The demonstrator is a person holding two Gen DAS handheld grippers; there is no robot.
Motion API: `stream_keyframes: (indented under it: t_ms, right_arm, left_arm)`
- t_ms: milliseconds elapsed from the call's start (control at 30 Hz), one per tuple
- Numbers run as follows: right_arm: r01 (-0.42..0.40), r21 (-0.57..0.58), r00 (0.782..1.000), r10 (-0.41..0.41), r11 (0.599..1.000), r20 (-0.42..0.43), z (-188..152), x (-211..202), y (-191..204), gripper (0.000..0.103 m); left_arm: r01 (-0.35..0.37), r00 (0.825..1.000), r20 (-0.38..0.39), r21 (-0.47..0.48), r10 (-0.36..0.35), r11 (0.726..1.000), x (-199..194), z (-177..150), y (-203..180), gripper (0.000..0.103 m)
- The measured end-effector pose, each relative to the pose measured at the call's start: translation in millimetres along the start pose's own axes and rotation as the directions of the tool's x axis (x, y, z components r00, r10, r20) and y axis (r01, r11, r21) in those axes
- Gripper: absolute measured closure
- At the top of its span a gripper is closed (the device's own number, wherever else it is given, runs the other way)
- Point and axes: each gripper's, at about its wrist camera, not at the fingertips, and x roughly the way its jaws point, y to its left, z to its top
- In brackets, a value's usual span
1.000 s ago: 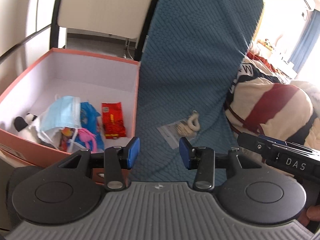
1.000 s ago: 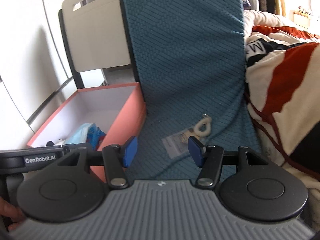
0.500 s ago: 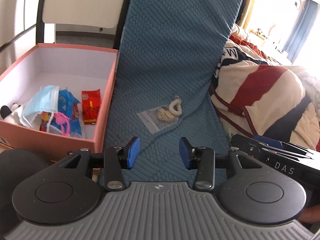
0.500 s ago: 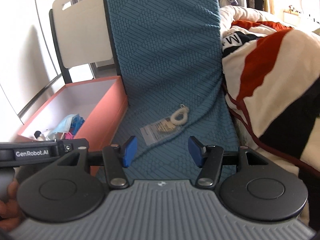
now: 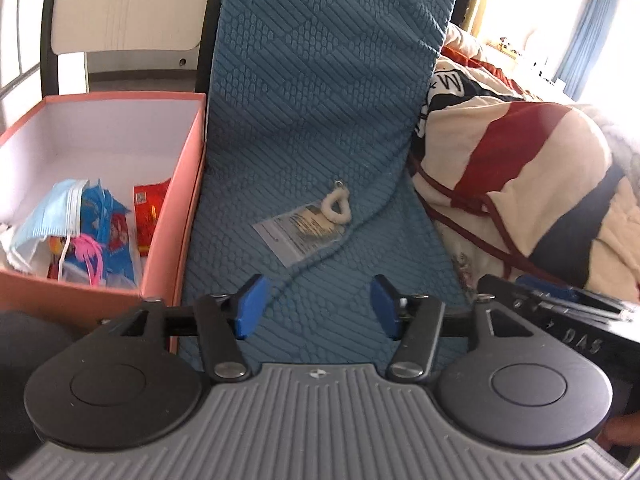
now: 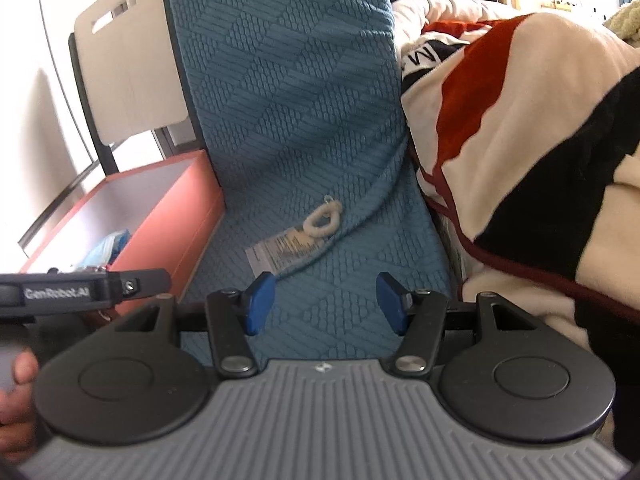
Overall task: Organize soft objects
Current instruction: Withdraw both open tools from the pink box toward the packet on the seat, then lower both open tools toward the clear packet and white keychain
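Note:
A white fuzzy keychain loop [image 5: 337,206] lies on a clear plastic packet [image 5: 301,233] on the blue quilted cover [image 5: 320,100]; the loop [image 6: 323,221] and packet [image 6: 280,254] also show in the right wrist view. My left gripper [image 5: 318,306] is open and empty, short of the packet. My right gripper [image 6: 326,303] is open and empty, also short of it. A pink box [image 5: 176,216] at the left holds a blue face mask [image 5: 52,212], blue and red packets and a pink item.
A striped red, cream and black blanket [image 5: 520,184] is bunched at the right of the blue cover. A white chair back [image 6: 124,56] stands behind the pink box [image 6: 160,216]. The right gripper's body [image 5: 560,308] shows at the lower right of the left wrist view.
Both grippers have swung right and drawn nearer the blue cover; the packet and loop now sit centred ahead of each. Both sets of jaws have opened wider.

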Motion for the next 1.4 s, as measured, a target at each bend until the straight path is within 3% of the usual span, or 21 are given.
stream_keyframes:
  t_ms: [433, 533, 767, 1033, 1400]
  right_arm:
    - [0.007, 0.097, 0.999, -0.011, 0.995, 0.036, 19.1, 48.8, -20.4, 0.044]
    - [0.024, 0.097, 0.999, -0.029, 0.995, 0.044, 25.1, 56.8, -22.7, 0.044]
    - [0.010, 0.094, 0.999, -0.014, 0.996, 0.042, 41.4, 86.3, -21.4, 0.044]
    - [-0.023, 0.123, 0.999, 0.018, 0.992, 0.049, 55.3, 117.4, -23.5, 0.044]
    - [-0.024, 0.237, 0.996, 0.043, 0.971, -0.072, 69.2, 175.2, -46.2, 0.043]
  left_arm:
    - [-0.023, 0.999, -0.031, 0.027, 0.024, 0.999, 78.0, 4.3, 14.3, 0.038]
    - [0.006, 0.998, -0.065, 0.029, -0.004, 1.000, 95.4, 11.9, 12.0, 0.038]
    - [0.006, 0.997, -0.075, 0.137, 0.004, 0.991, 132.6, 30.5, -0.3, 0.038]
    - [-0.003, 0.995, -0.098, 0.119, 0.015, 0.993, 174.9, 33.2, 5.5, 0.038]
    - [-0.054, 0.991, -0.114, 0.166, 0.074, 0.985, 219.7, 33.5, 1.3, 0.038]
